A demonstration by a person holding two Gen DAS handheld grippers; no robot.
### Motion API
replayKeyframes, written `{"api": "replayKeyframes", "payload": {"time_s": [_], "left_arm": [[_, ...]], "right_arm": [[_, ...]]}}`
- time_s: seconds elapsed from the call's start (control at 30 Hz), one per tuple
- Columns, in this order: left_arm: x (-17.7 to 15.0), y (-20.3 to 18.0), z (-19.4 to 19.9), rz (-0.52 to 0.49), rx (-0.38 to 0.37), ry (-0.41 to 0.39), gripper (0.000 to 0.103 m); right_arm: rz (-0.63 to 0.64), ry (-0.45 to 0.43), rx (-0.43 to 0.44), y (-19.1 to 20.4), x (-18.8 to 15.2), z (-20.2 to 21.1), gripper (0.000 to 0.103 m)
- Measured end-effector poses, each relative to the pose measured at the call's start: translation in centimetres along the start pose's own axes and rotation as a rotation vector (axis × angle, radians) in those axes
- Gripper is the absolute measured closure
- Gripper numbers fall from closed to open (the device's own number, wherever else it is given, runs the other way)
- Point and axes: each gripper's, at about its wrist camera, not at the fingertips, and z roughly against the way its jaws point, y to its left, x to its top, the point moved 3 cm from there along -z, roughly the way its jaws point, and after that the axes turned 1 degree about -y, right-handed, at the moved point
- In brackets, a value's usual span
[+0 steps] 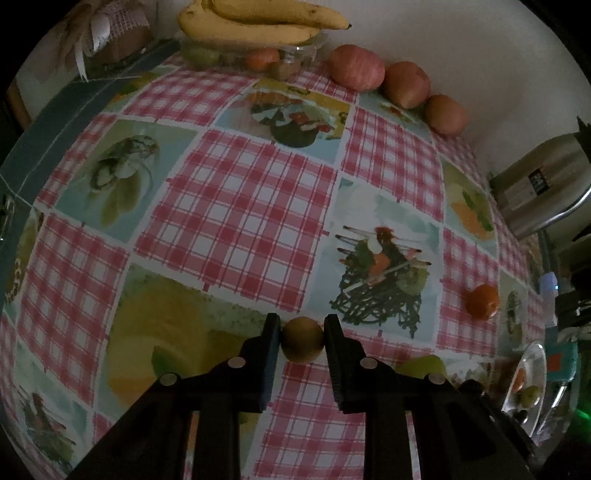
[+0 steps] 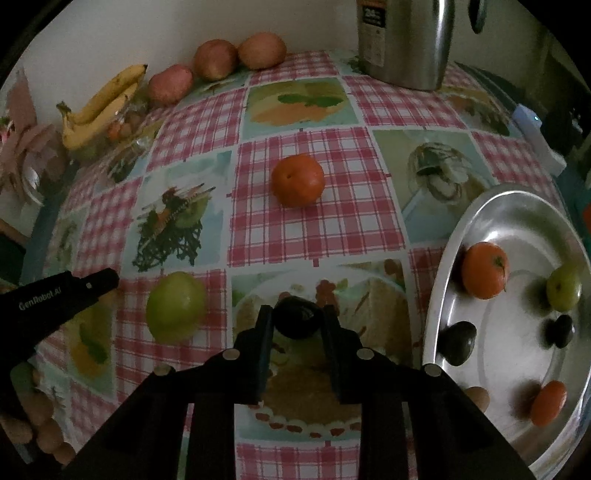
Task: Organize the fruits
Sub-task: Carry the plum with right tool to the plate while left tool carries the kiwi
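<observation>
Both grippers clamped: left gripper [image 1: 302,341] on small round brownish fruit [image 1: 303,340], right gripper [image 2: 297,319] on dark glossy oval fruit [image 2: 297,319], likely light and slippery, steel tray [image 2: 443,266] at 3 o'clock.

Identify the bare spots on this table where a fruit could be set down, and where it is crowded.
Free: the cloth between the orange and steel flask; the middle checks ahead of the left gripper. Crowded: the banana bowl corner, and the steel plate.

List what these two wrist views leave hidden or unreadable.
- Right wrist view: the metal tray is cut off by the picture's edge.
- Right wrist view: the dark fruit in the right gripper is too dim to identify.
- Left wrist view: fruit under the bananas is blurred in the clear container.
</observation>
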Motion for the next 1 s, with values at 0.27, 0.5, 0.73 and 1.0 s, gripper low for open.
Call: {"api": "replayKeyframes", "payload": {"time_s": [0.27, 0.5, 0.73, 1.0], "left_arm": [[0.5, -0.3, 2.0, 0.016, -0.044, -0.034, 0.077], [0.9, -0.3, 3.7, 0.031, -0.076, -0.059, 0.077], [0.6, -1.3, 4.5, 0.016, -0.074, -0.068, 0.077], [-0.1, -3.3, 5.7, -0.017, -0.073, -0.090, 0.077]], "right_arm": [[-0.060, -0.016, 0.055, -0.8, 0.6, 1.4, 0.076], [-0.065, -0.021, 0.064, -0.6, 0.9, 2.6, 0.076], [-0.073, -0.002, 0.065, -0.8, 0.6, 3.2, 0.076], [-0.103, -0.011, 0.077, -2.1, 0.7, 4.4, 0.076]]}}
